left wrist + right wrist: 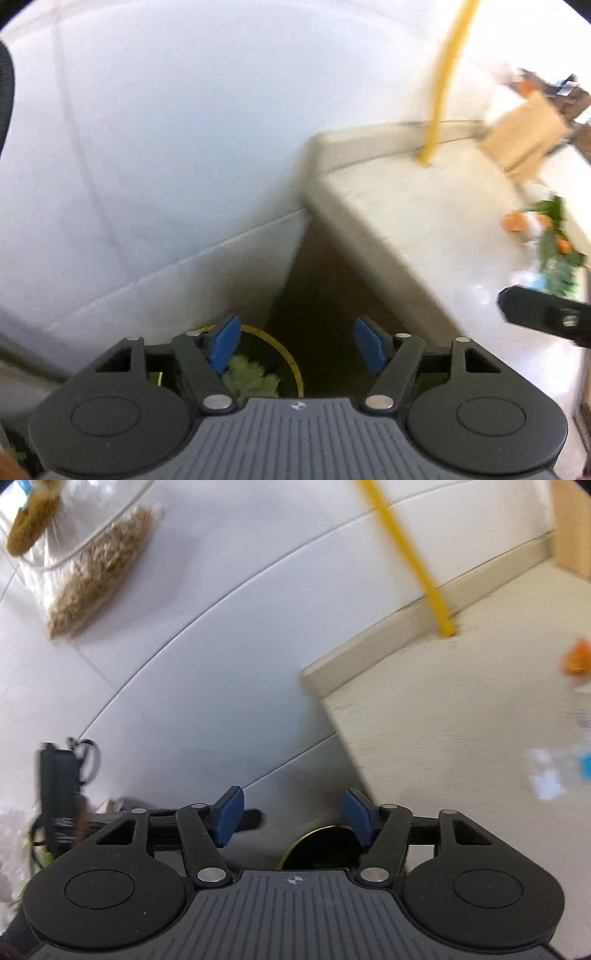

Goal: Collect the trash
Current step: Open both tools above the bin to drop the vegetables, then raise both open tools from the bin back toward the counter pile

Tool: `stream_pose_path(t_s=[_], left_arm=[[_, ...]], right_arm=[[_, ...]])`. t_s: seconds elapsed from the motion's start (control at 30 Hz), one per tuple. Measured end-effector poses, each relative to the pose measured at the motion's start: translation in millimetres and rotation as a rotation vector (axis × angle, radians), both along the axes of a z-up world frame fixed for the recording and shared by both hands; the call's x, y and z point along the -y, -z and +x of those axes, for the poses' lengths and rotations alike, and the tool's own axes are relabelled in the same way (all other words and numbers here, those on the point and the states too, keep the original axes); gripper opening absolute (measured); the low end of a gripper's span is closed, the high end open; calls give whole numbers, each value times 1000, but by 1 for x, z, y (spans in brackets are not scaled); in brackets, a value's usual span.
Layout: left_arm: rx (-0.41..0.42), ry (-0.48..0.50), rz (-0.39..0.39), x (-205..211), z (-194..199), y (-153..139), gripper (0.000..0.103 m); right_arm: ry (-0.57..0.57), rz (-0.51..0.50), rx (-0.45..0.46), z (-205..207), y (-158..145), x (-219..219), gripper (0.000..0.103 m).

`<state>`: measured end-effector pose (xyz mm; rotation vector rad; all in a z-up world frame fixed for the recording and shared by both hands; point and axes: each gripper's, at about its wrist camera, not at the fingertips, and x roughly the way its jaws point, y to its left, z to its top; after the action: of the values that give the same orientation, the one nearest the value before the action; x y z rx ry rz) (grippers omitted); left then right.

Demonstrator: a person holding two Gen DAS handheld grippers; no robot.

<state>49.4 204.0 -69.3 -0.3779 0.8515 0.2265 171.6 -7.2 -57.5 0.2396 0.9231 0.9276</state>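
Observation:
My left gripper [297, 345] is open with nothing between its blue pads [223, 343]. It hangs over a dark bin with a yellow rim [286, 350] that holds pale green crumpled trash [251, 376]. My right gripper [293, 819] is also open and empty, above the same bin's rim [295, 843], which sits in the gap beside the beige counter [461, 720]. More trash lies on the counter [424, 206]: orange and green scraps [550, 229] in the left wrist view, blurred orange [576, 657] and blue [585, 766] bits in the right wrist view.
A yellow pole [443, 85] stands at the counter's back edge against the white tiled wall [166, 147]. A brown paper bag [524, 133] sits further along the counter. A clear bag of grain [99, 572] hangs on the wall. A black device with cables [59, 775] is at left.

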Motion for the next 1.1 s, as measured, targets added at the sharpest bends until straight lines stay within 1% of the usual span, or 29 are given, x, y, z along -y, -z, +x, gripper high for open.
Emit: stream_pose_path(t_s=[0.03, 0.17, 0.23, 0.3, 0.37, 0.5, 0.57, 0.63, 0.7, 0.8, 0.87, 0.93, 0.97, 1.03, 1.07, 1.1], left_arm=[[23, 27, 9, 6, -1, -6, 70], [94, 133, 18, 25, 4, -22, 71], [123, 216, 24, 41, 12, -30, 73], [143, 303, 40, 60, 21, -37, 73], [153, 363, 64, 79, 29, -41, 73], [199, 478, 68, 116, 38, -51, 74], [218, 512, 92, 136, 45, -55, 74], [225, 545, 95, 156, 54, -61, 74], [240, 590, 97, 177, 62, -67, 74], [238, 668, 107, 212, 79, -72, 74], [245, 725, 107, 236, 90, -74, 74], [247, 800, 98, 263, 101, -76, 74], [240, 843, 88, 278, 106, -78, 74], [228, 949, 62, 310, 117, -82, 74], [229, 1018, 48, 330, 122, -83, 74], [233, 1073, 41, 346, 125, -85, 74]], right_arm=[[29, -4, 6, -4, -5, 12, 71], [175, -17, 29, -22, -11, 54, 73], [261, -18, 36, -29, -9, 78, 78], [345, -12, 24, -37, -3, 100, 78], [412, -11, 22, -43, -1, 119, 78], [489, 0, 41, -53, -1, 151, 81], [511, 11, 45, -56, -1, 167, 81], [533, 20, 48, -58, -2, 181, 81], [564, 24, 68, -62, -5, 198, 81], [617, 29, 98, -66, -10, 221, 81], [679, 23, 129, -74, -13, 240, 81], [751, 11, 146, -84, -11, 254, 83], [804, 3, 144, -92, -11, 264, 84], [899, 7, 128, -111, -9, 280, 84], [949, 6, 123, -120, -6, 287, 84], [1015, -1, 118, -130, -4, 293, 84]])
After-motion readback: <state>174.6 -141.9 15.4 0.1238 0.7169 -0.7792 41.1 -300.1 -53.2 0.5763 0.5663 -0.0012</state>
